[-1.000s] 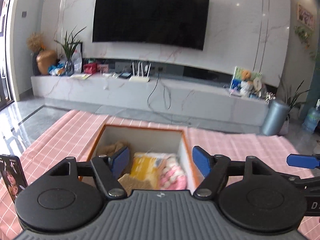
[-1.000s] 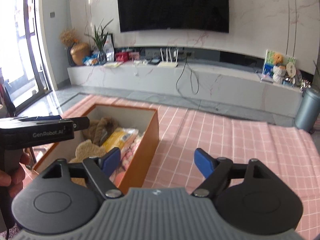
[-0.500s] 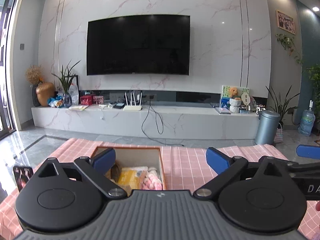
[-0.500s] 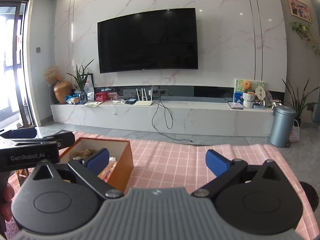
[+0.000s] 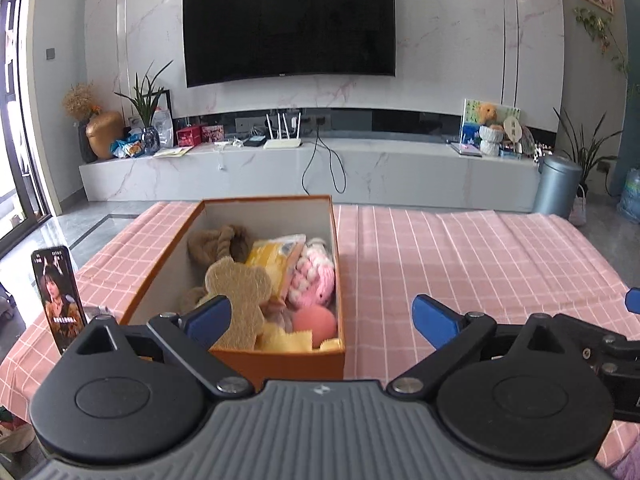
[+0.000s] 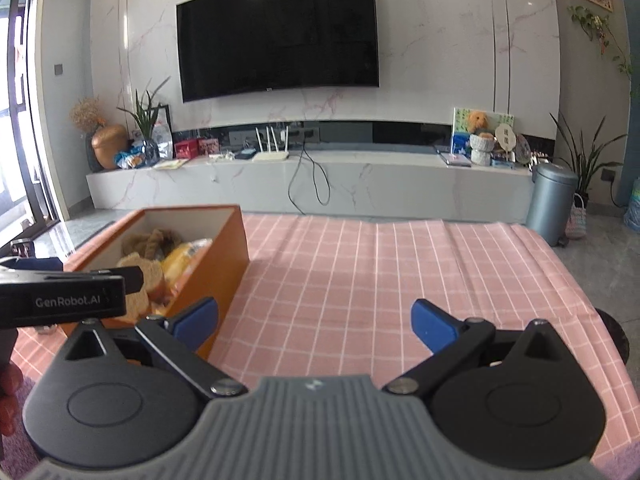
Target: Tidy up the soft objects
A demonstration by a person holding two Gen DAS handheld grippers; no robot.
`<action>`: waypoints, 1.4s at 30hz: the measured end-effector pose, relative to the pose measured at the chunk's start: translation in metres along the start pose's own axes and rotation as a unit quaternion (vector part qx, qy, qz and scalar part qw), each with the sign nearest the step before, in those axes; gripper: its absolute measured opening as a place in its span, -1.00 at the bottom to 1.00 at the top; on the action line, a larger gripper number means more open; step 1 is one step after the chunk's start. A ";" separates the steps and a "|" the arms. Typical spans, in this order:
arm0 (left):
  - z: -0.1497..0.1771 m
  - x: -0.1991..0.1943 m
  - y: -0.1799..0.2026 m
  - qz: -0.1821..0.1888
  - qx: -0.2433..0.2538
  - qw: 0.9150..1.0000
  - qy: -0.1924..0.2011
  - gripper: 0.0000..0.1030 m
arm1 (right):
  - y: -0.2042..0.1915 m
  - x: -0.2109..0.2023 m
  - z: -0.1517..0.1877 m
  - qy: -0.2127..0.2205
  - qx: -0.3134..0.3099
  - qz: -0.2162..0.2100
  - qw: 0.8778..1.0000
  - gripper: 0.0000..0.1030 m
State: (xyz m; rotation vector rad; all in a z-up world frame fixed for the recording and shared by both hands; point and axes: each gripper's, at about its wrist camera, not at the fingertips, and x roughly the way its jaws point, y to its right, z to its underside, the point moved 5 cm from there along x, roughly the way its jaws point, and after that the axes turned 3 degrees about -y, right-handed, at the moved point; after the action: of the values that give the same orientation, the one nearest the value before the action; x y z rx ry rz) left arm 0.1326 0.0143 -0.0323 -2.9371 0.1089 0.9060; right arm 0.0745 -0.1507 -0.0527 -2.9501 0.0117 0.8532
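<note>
An orange box [image 5: 280, 360] [image 6: 228, 256] sits on the pink checked tablecloth [image 5: 460, 264]. Inside it lie a tan bear-shaped sponge [image 5: 240, 292], a brown plush [image 5: 216, 240], a yellow packet [image 5: 272, 258], a pink-and-white knitted toy [image 5: 314, 280], a peach ball [image 5: 314, 322] and a yellow cloth [image 5: 288, 342]. My left gripper [image 5: 322, 316] stands open just in front of the box, nothing between its blue pads. My right gripper [image 6: 316, 318] is open over bare cloth to the right of the box, also empty. The left gripper's body [image 6: 68, 300] shows at the left edge of the right wrist view.
A phone [image 5: 58, 296] stands upright at the table's left edge. Beyond the table are a marble TV bench [image 5: 312, 168], a wall TV [image 5: 288, 20], a grey bin [image 5: 558, 186] and potted plants. A hand [image 6: 8, 396] shows at the left edge.
Both grippers opened wider and now stand further back from the box. Half a second ago both views were raised toward the wall; they have dipped back onto the box and table.
</note>
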 end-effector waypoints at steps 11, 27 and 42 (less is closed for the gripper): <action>0.019 0.003 0.014 -0.004 0.016 1.000 -0.010 1.00 | 0.010 0.009 0.013 -0.017 0.011 0.019 1.000 0.95; 0.019 0.011 0.015 -0.003 0.027 1.000 -0.016 1.00 | 0.010 0.017 0.014 -0.027 0.008 0.020 0.999 0.95; 0.019 0.013 0.015 -0.005 0.030 0.999 -0.018 1.00 | 0.009 0.018 0.014 -0.028 0.009 0.021 0.999 0.95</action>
State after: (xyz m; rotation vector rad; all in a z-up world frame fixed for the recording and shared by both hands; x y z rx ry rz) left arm 0.1314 0.0007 -0.0562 -2.8630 0.1185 0.9366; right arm 0.0820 -0.1589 -0.0743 -2.9187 0.0785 0.9365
